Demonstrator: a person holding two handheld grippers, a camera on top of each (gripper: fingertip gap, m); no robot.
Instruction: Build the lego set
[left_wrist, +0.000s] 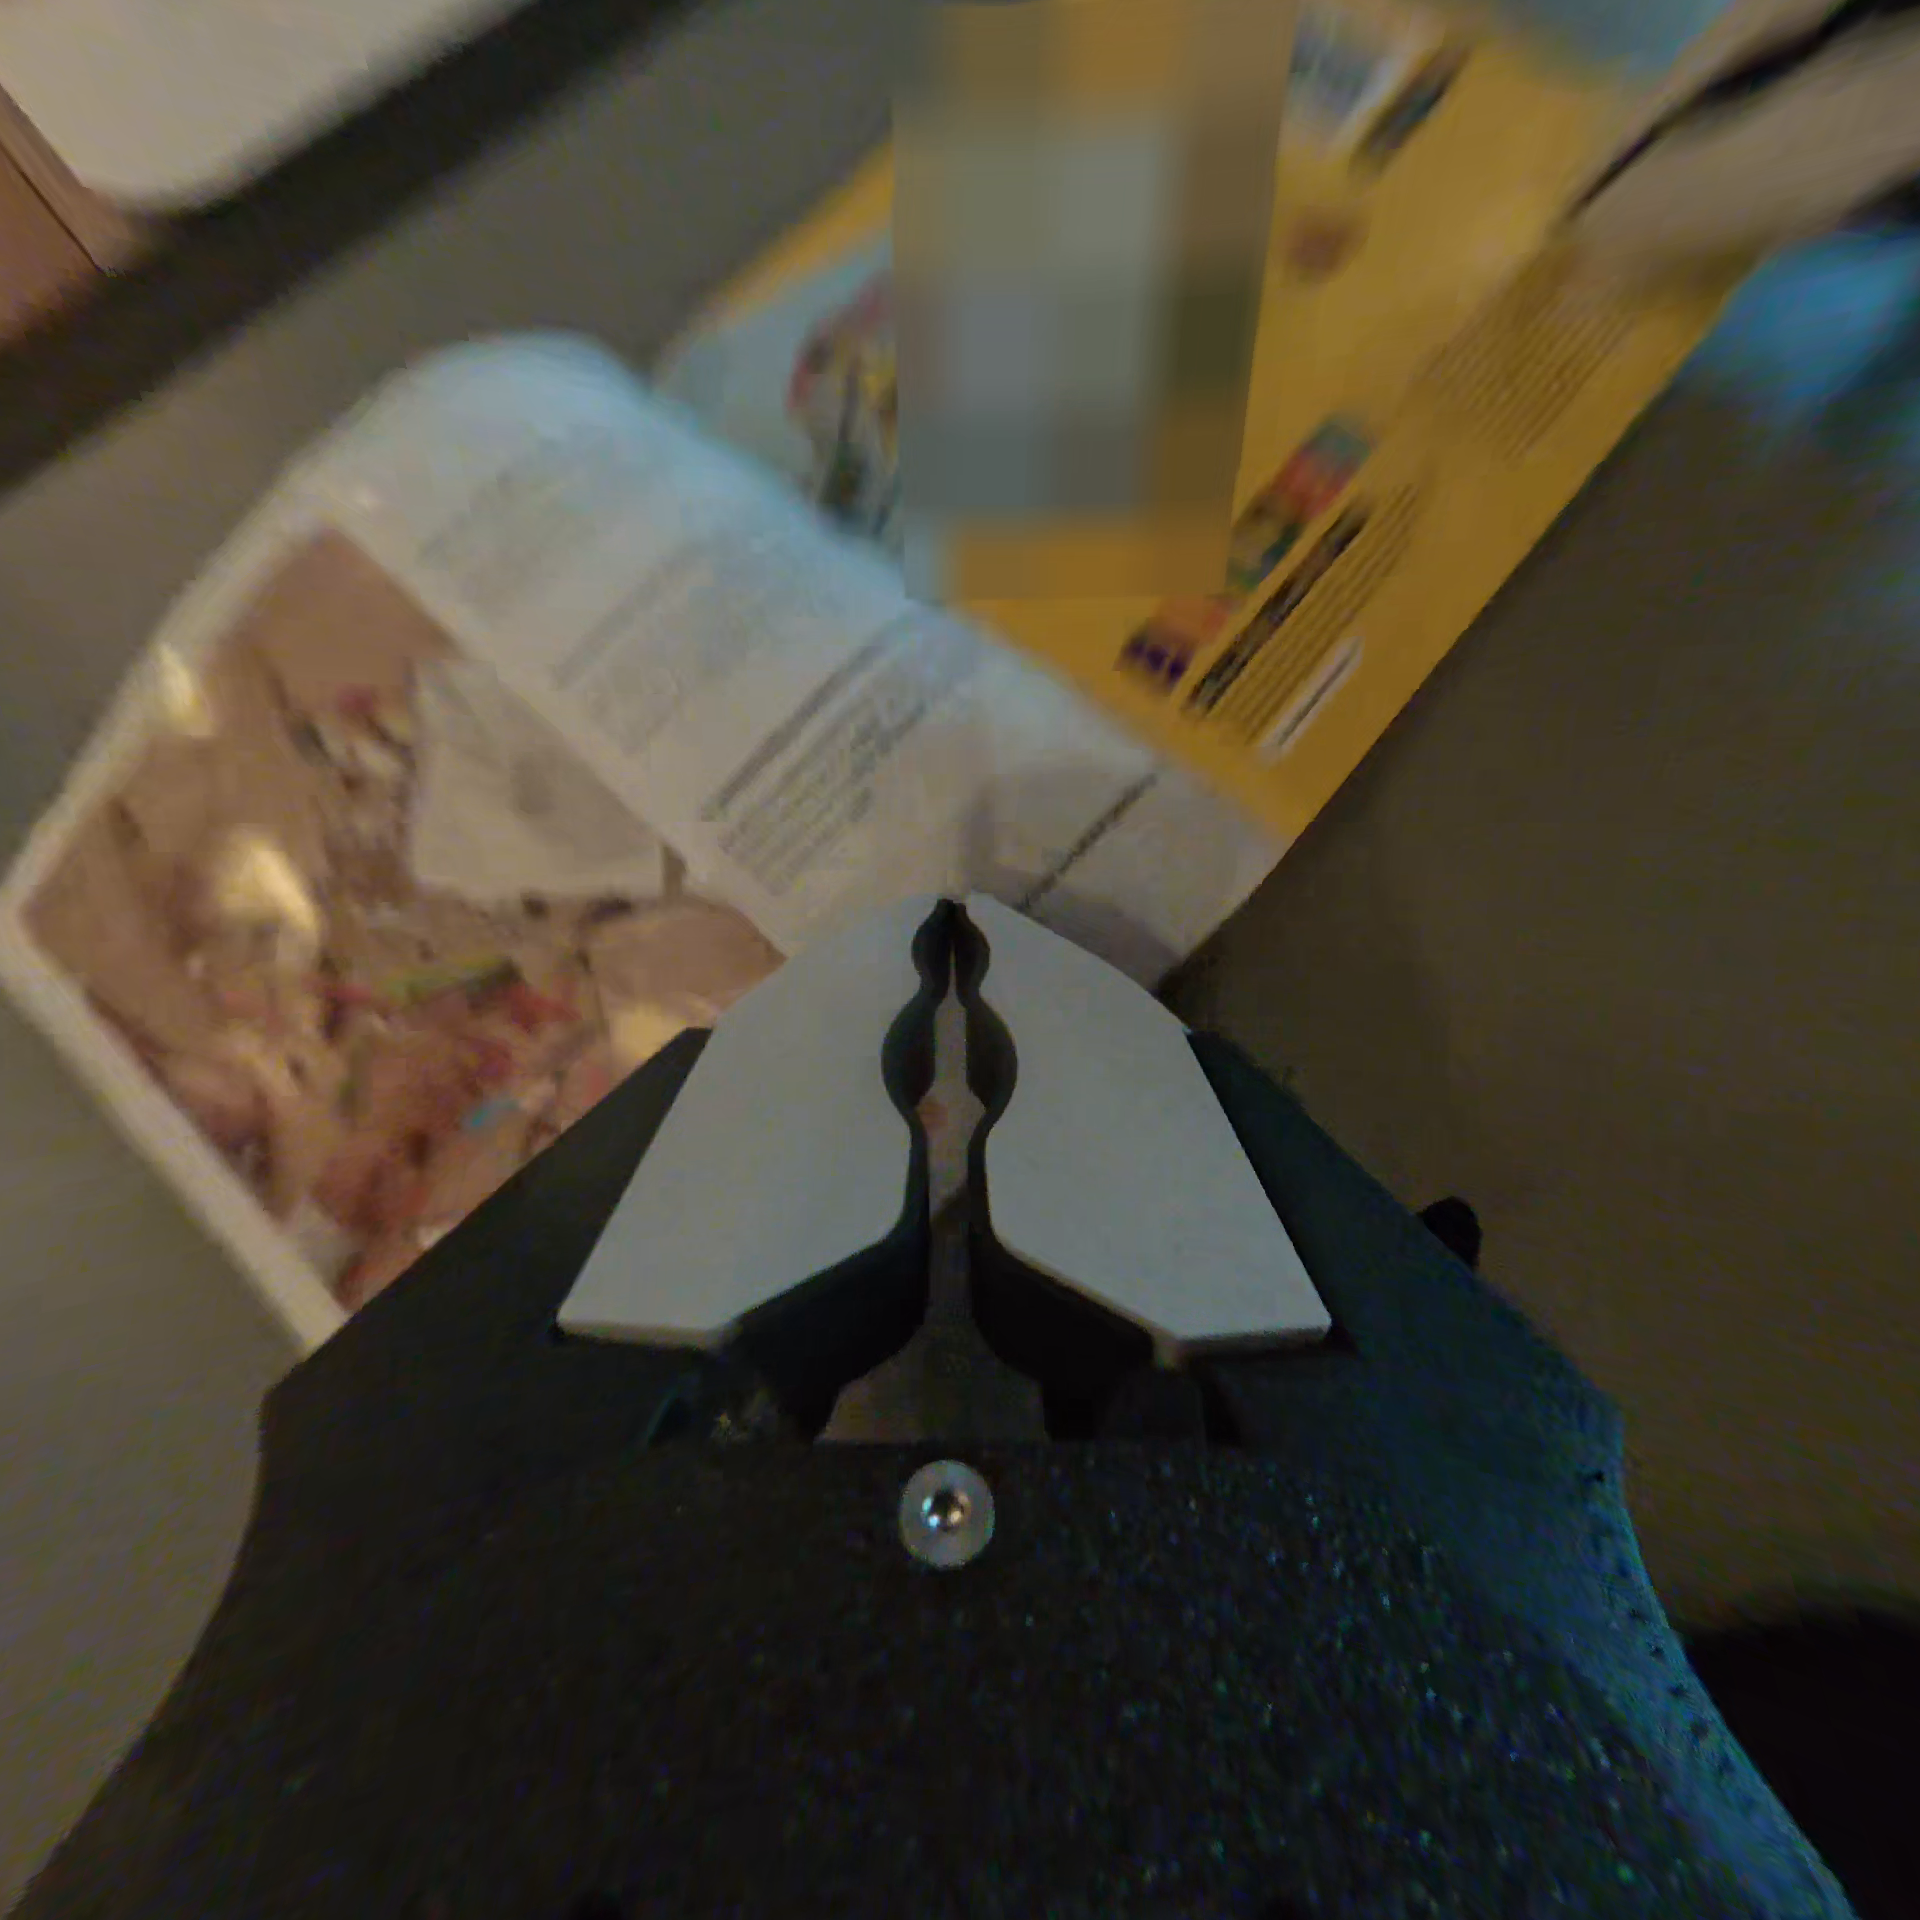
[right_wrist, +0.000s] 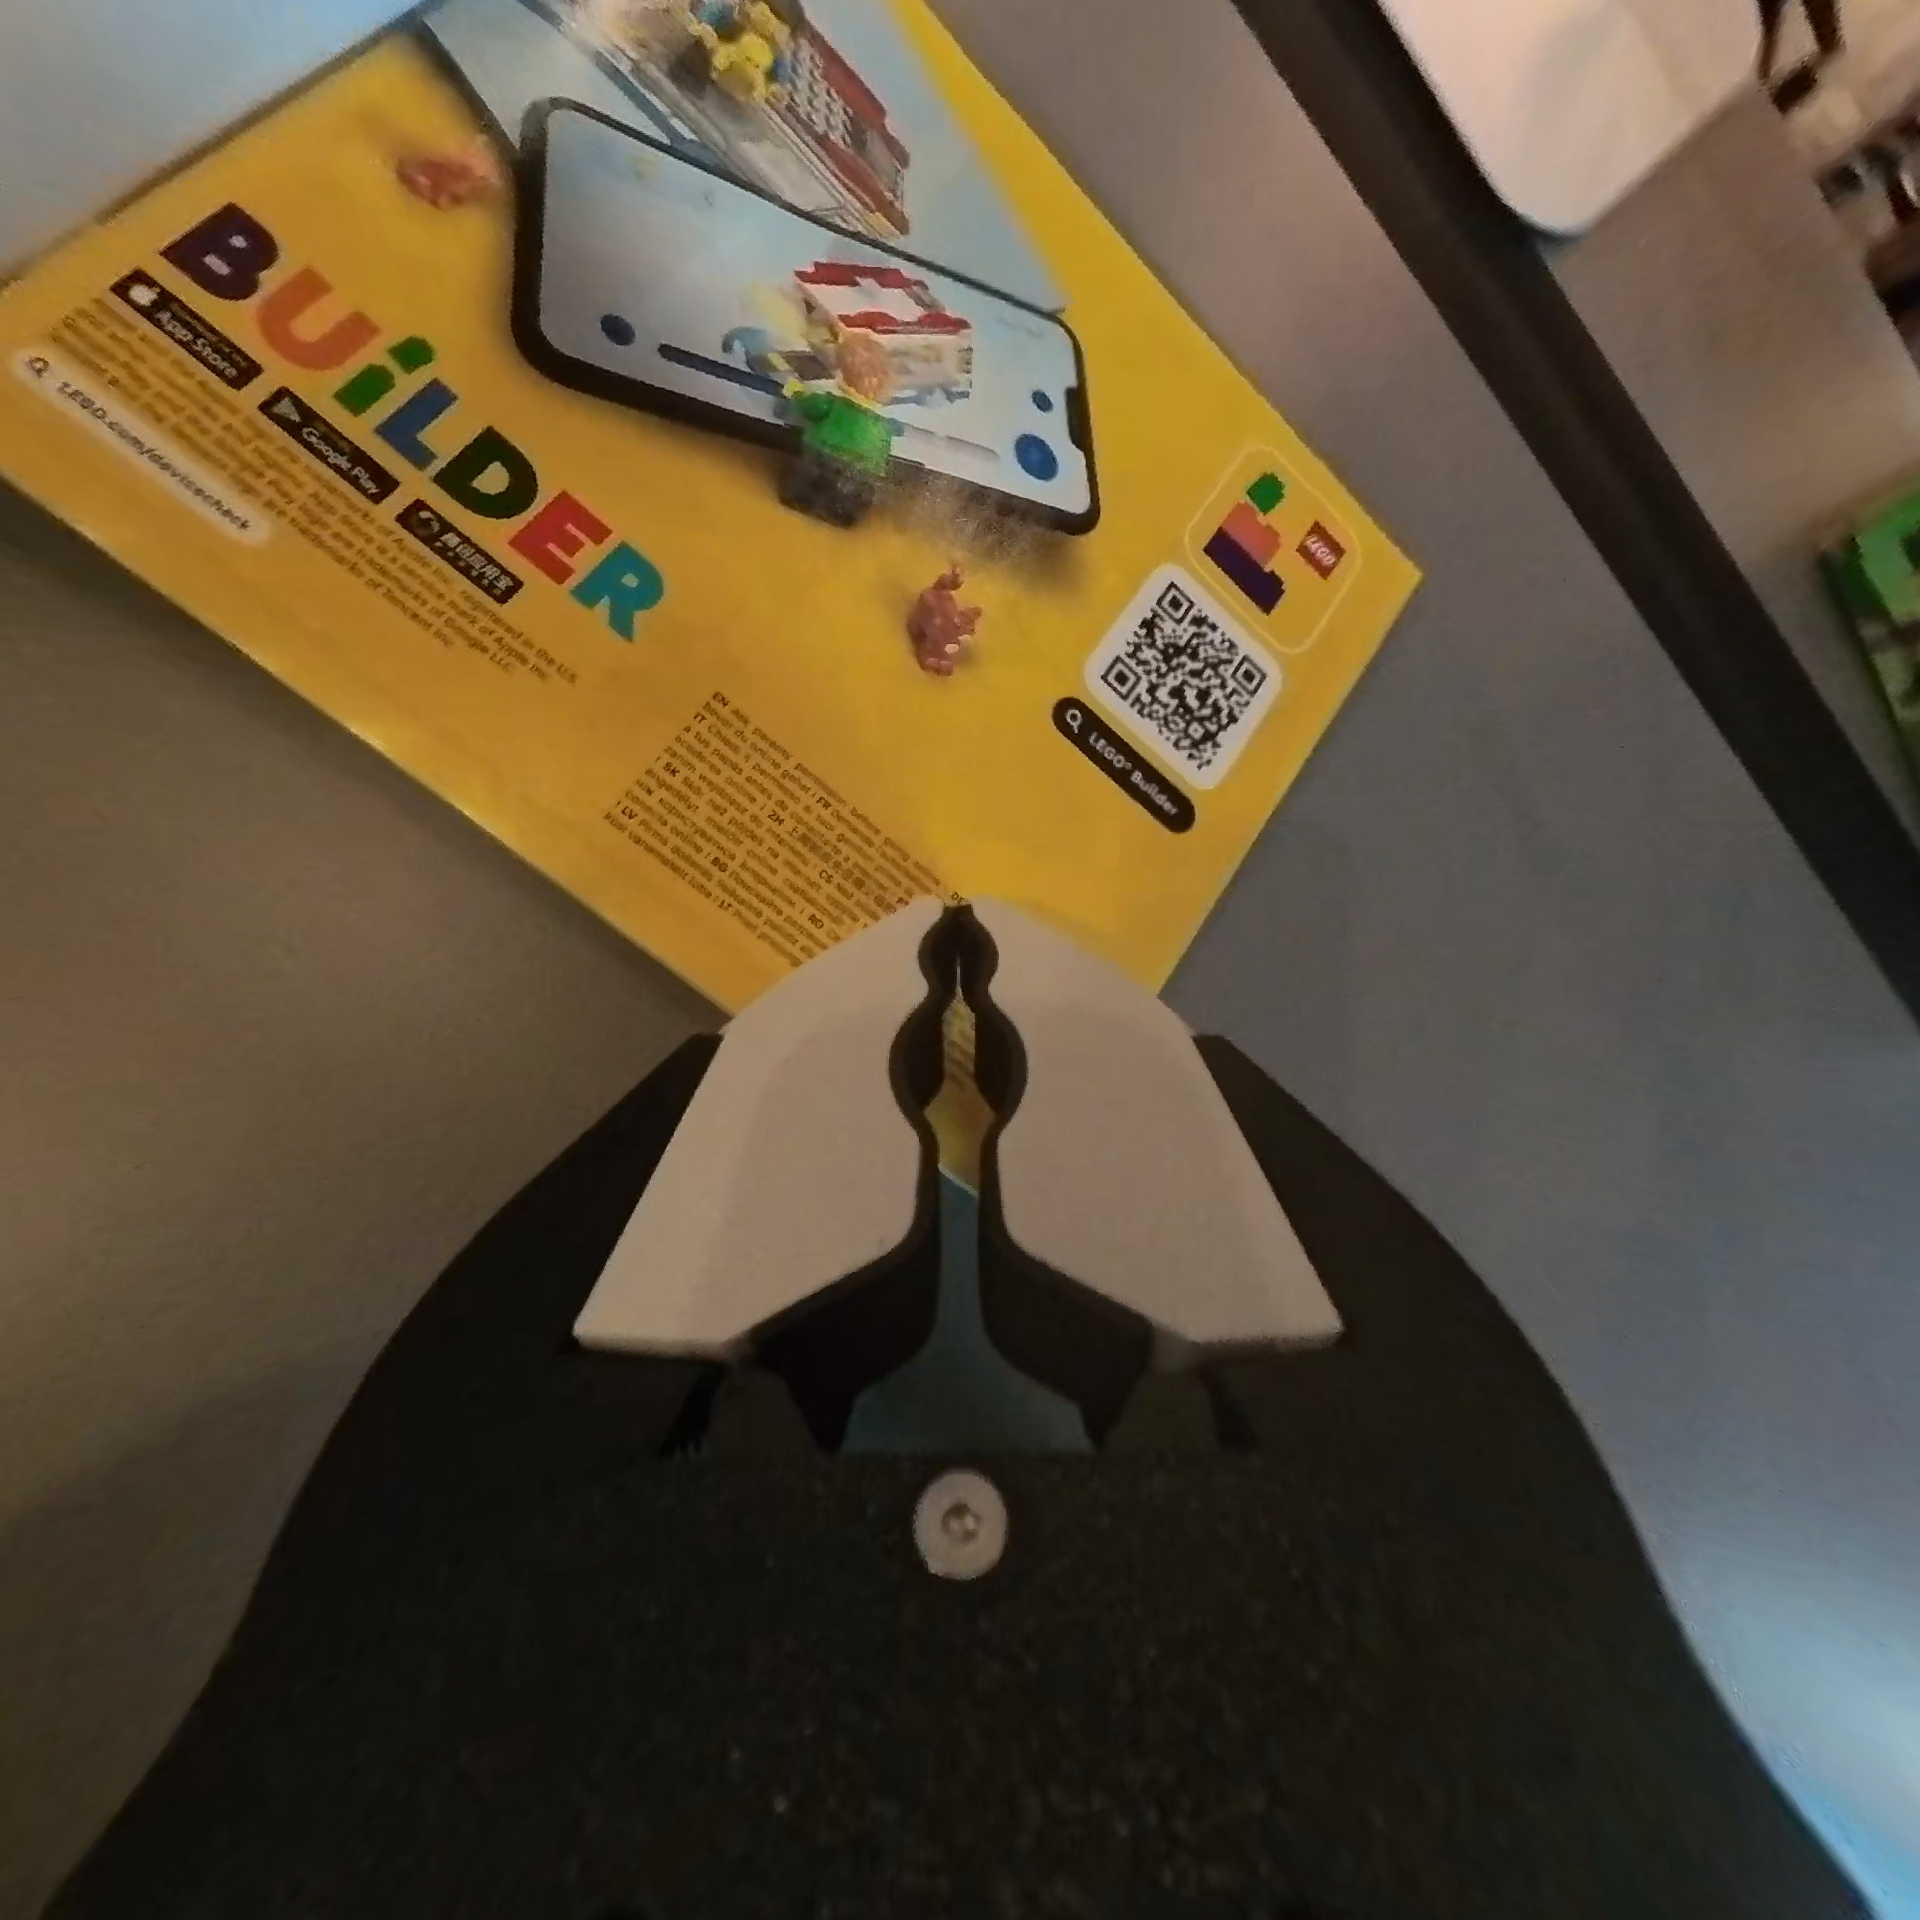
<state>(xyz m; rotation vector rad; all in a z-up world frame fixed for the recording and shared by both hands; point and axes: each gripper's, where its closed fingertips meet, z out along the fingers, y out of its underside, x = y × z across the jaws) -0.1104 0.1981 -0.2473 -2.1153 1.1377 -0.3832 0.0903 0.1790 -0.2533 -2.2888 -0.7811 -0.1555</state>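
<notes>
closed right tongs (right_wrist: 958, 912) over booklet (right_wrist: 727, 582)

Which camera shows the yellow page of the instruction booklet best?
The right wrist view. There the yellow page fills the upper frame, sharp and nearly whole, just beyond the shut right hand-held gripper. In the left wrist view the yellow page is motion-blurred, farther off, and partly covered by a mosaic patch.

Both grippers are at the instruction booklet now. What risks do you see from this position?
1. The right gripper appears shut on the yellow page at its edge; pulling could tear or crease it.
2. The left gripper looks closed at the white page; opposite pulls may strain the fold.
3. The left wrist view is blurred, suggesting quick motion, so the booklet may slide on the grey table.
</notes>
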